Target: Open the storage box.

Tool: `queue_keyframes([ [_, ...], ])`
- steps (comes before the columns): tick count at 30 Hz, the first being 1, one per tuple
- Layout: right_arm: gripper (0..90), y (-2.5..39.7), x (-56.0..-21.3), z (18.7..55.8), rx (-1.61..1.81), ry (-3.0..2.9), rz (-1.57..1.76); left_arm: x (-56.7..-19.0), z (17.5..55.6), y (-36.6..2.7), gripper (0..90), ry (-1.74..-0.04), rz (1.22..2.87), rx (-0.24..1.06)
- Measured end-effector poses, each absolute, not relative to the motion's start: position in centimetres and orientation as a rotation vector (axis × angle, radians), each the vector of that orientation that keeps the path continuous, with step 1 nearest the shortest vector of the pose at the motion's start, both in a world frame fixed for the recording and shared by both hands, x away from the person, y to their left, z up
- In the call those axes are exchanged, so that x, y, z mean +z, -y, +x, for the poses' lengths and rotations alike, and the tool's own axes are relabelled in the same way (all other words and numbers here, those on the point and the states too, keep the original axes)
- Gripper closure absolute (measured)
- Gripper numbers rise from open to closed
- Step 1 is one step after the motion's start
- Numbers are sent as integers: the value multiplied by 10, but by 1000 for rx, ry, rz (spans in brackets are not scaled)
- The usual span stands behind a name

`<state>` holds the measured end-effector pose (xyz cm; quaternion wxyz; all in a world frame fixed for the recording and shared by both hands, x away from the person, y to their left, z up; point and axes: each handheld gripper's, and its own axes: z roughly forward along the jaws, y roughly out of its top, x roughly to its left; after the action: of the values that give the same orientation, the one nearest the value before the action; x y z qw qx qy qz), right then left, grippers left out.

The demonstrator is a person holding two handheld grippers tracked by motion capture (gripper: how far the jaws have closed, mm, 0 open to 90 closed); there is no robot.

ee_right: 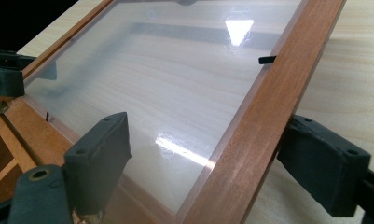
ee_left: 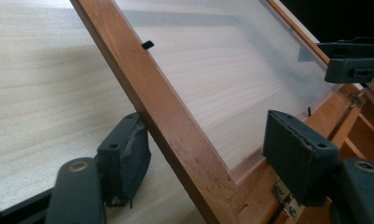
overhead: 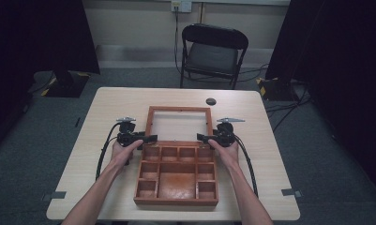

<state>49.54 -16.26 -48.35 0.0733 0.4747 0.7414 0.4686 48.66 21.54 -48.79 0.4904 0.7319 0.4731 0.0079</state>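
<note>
High view: grippers [overhead: 147, 139] astride lid [overhead: 151, 123].

1. The left forearm reached forward from the near edge; its hand [overhead: 122, 152] gripped the left gripper [overhead: 148, 139], jaws pointing inward to the right and spread apart.
2. The right hand [overhead: 228, 152] mirrored it; the right gripper [overhead: 202, 138] pointed left, jaws likewise apart.
</note>
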Motion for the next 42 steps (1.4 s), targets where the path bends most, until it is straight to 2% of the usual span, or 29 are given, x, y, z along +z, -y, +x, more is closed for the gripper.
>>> queue_keyframes([
  [16,134,164,-490,499,1407,-2238,1515,-493,489,-213,213,-1188,1781,15],
  [33,149,171,-484,496,1363,-2228,1522,-488,487,-218,213,-1184,1761,19],
  [42,159,177,-473,489,1357,-2213,1474,-479,481,-227,214,-1184,1791,94],
])
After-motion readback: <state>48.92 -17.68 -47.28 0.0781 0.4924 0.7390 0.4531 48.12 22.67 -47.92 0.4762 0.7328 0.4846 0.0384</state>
